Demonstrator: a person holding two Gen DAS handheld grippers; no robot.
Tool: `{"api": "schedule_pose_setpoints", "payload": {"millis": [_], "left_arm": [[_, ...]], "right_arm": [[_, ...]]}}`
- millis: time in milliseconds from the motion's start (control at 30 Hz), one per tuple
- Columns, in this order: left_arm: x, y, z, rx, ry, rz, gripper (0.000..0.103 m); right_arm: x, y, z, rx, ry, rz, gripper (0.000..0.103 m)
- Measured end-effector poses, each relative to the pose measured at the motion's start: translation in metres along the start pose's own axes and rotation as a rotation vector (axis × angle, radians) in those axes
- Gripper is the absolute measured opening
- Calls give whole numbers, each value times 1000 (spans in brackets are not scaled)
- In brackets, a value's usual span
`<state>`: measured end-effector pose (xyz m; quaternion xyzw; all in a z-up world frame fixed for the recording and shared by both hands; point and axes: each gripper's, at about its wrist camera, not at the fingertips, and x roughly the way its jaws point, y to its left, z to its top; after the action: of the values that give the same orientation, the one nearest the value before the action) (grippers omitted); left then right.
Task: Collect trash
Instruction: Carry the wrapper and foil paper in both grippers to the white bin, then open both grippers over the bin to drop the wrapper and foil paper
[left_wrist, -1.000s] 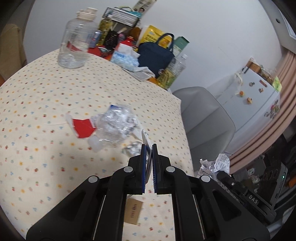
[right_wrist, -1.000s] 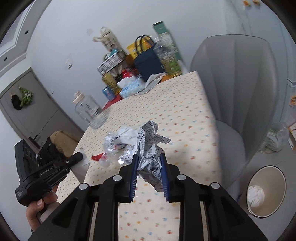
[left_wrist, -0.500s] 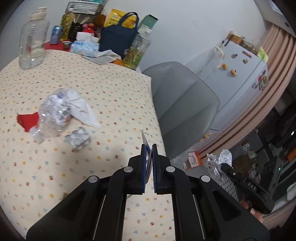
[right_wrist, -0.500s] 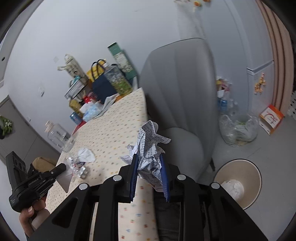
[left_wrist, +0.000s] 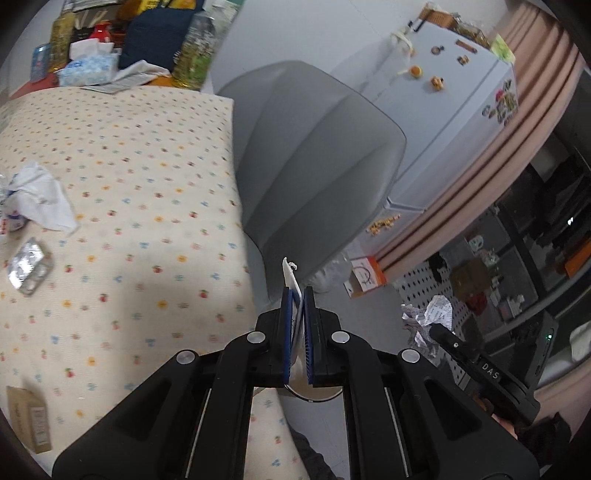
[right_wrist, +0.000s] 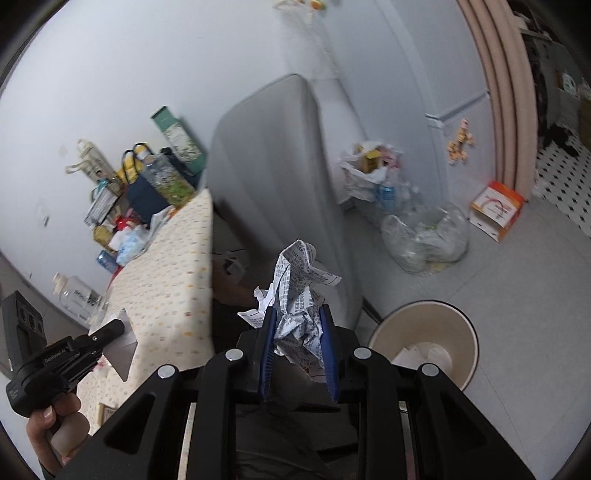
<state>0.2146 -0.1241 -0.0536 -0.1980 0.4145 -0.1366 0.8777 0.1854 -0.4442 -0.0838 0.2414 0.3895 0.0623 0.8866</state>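
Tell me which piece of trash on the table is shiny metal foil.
The silver foil blister pack, lying flat; the white crumpled tissue beside it is matte.

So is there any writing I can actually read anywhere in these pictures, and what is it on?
"DAS": white letters on the black body of the right gripper, seen from the left wrist.
"GenRobot.AI": on the side of the left gripper, seen from the right wrist.
Crumpled receipt: printed lines, too small to read.
Orange box and tissue pack: blurred, unreadable.

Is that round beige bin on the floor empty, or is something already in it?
Not empty. The round beige bin stands open-topped, and the right wrist view shows white crumpled paper lying at its bottom.
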Motion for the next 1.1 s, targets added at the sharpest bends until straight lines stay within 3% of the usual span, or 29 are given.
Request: {"api": "schedule_pose_setpoints", "payload": {"millis": [567, 667, 700, 733, 933, 1100], "left_arm": [[118, -81, -12, 113, 189, -16, 6], [138, -89, -15, 110, 206, -33, 6], [145, -89, -15, 95, 210, -38, 6], [150, -88, -14, 78, 212, -38, 6], [176, -96, -19, 89, 260, -23, 6], [188, -105, -26, 104, 294, -27, 6]], "right_arm": [[53, -106, -8, 128, 41, -144, 25], [64, -117, -7, 147, -18, -140, 40], [66, -120, -9, 149, -51, -165, 61], [66, -121, -11, 150, -63, -184, 71], [60, -133, -26, 163, -52, -175, 82], [40, -141, -33, 165, -40, -175, 83]]}}
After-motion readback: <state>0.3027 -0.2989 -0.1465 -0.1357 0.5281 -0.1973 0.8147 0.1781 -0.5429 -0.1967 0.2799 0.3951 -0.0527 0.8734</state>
